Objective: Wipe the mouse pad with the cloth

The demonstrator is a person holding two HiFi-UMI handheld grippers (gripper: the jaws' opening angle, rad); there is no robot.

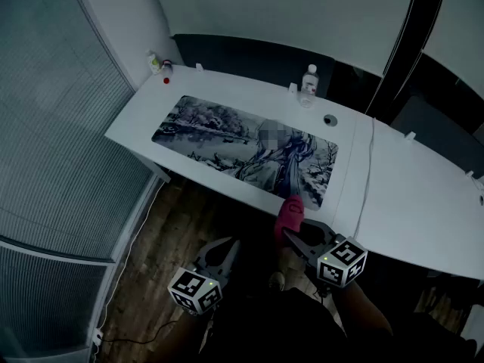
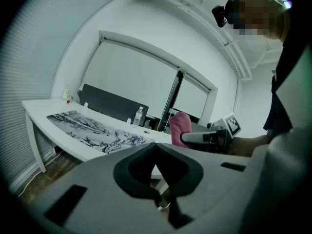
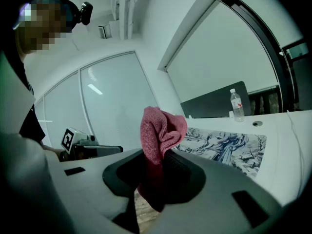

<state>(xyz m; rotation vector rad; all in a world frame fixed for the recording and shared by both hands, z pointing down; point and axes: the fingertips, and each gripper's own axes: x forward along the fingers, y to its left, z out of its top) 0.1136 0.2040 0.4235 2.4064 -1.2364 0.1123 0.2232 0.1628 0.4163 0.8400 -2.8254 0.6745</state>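
Gripping the bunched pink cloth [image 3: 161, 128], the right tongs [image 1: 292, 231] sit just off the near edge of the table [image 1: 401, 195], beside the near right corner of the mouse pad [image 1: 212, 127]. Left tongs [image 1: 229, 246]: closed, empty, above the floor [image 1: 170, 233]

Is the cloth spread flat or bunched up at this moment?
Bunched up: the pink cloth is a crumpled wad pinched in the right claw, its folds sticking out above the jaws.
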